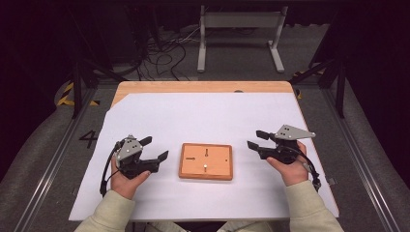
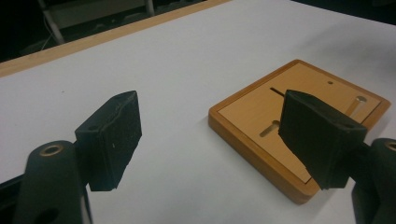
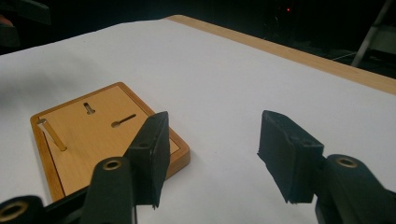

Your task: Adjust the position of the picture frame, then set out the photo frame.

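Board: a wooden board [image 1: 206, 161] with slots lies flat on the white sheet [image 1: 203, 116], at the near middle of the table [image 1: 203, 87].
Left gripper: the left gripper [image 1: 157, 149] hovers just left of the board, jaws apart, nothing between them.
Right gripper: the right gripper [image 1: 256, 139] hovers just right of the board, jaws apart and empty.

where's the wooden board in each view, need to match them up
High view: the wooden board lies at centre, on the white sheet, between the two grippers.
Left gripper view: right of centre, partly behind the right-hand jaw.
Right gripper view: lower left, behind the left-hand jaw.
Shared landmark: the long slot with a round end cut into the board's face.
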`<move>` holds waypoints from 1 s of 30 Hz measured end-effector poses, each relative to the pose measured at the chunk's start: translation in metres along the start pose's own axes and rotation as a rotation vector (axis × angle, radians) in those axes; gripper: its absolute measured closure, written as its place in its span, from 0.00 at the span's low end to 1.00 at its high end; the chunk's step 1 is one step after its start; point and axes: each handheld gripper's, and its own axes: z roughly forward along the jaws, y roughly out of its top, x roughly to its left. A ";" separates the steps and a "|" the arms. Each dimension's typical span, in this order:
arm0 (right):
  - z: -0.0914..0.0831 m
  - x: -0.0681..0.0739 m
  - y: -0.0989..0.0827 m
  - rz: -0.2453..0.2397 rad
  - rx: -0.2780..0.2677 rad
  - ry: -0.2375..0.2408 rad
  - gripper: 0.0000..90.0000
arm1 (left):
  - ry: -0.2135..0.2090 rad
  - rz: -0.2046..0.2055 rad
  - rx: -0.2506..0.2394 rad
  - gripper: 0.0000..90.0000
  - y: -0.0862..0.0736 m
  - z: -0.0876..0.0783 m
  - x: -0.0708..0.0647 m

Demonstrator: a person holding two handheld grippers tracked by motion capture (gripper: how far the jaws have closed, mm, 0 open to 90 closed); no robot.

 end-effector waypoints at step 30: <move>-0.005 0.001 -0.001 0.009 -0.006 0.002 0.48 | -0.216 0.070 -0.005 0.28 0.018 0.033 -0.056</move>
